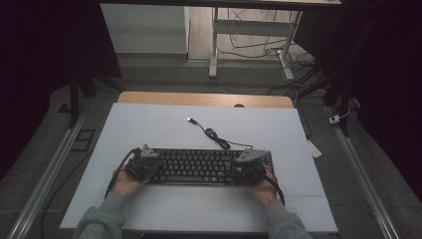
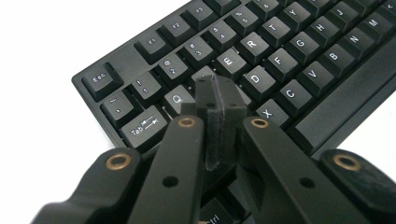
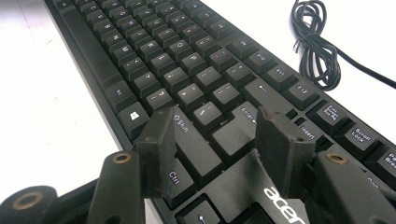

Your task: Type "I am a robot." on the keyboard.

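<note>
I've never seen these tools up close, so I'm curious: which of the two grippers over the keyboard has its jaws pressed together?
The left gripper, over the keyboard's Q and W keys: its jaws meet with no gap. The right gripper, near Shift and Enter, has its jaws standing apart.

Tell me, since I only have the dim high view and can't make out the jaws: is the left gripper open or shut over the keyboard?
Observer: Shut. In the left gripper view the left gripper has its jaws together, with the tips over the keyboard between the Q key and the E key.
Operator: Is it pressing a key?
Observer: I cannot tell; the tips hide the key right under them.
Operator: And the right one?
Observer: The right gripper is open and empty. Its jaws stand apart over the Shift key and the Enter key.
</note>
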